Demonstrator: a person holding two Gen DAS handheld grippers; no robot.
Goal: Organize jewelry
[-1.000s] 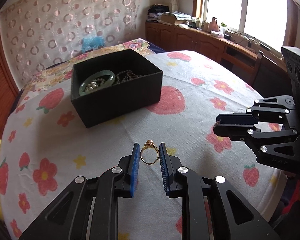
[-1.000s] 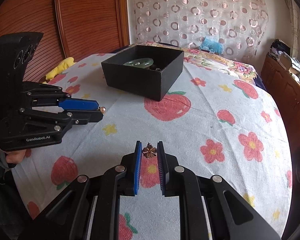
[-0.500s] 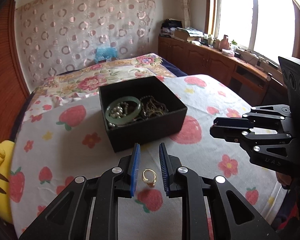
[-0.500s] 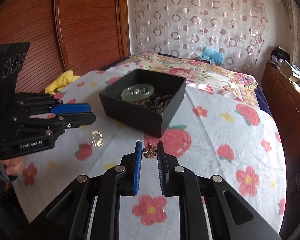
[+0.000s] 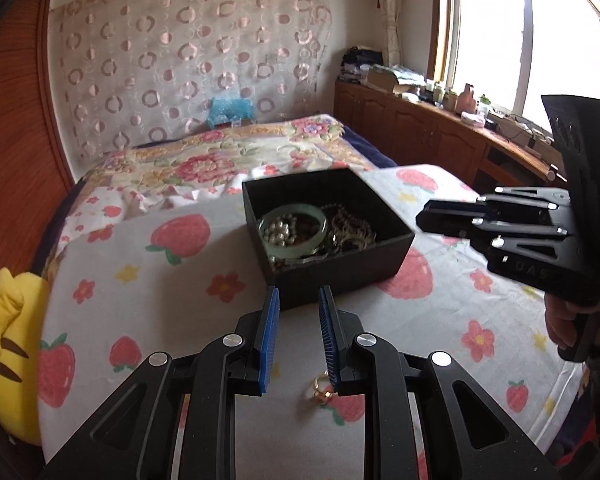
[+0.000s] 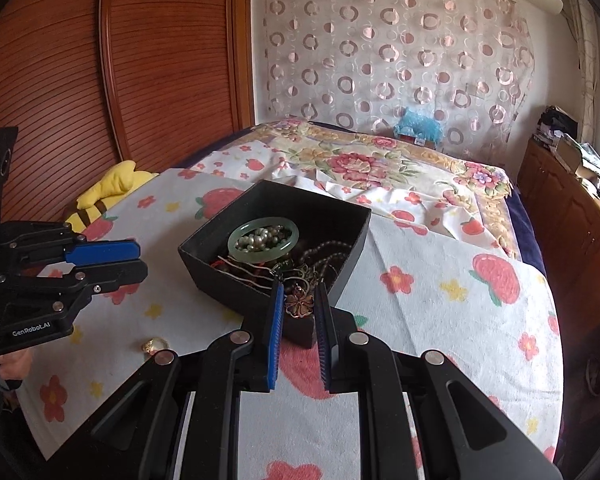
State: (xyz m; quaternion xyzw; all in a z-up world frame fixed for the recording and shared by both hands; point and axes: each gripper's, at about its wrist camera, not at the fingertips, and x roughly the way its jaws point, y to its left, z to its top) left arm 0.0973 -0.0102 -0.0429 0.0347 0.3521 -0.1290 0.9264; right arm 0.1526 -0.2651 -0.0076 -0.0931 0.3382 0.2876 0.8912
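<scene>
A black jewelry box (image 5: pixel 342 276) (image 6: pixel 204 252) stands on the strawberry-print cloth, holding a green bangle (image 5: pixel 292 232) (image 6: pixel 263 242), pearls and chains. My right gripper (image 6: pixel 298 306) is shut on a brown flower pendant (image 6: pixel 300 305), held just above the box's near corner. My left gripper (image 5: pixel 299 304) is open and empty, raised above the table short of the box. A gold ring (image 5: pixel 323 390) (image 6: pixel 155 345) lies on the cloth under the left gripper's fingers.
A yellow striped plush (image 5: pixel 8 344) lies at the table's left edge. Behind the table is a bed with a floral cover (image 6: pixel 360 164). Wooden cabinets (image 5: pixel 440 136) line the right wall under the window. The table edge (image 6: pixel 556 360) curves away on the right.
The ring left my left gripper and now lies on the cloth; the left gripper rose and drew back. My right gripper carried the flower pendant forward to the box's near corner.
</scene>
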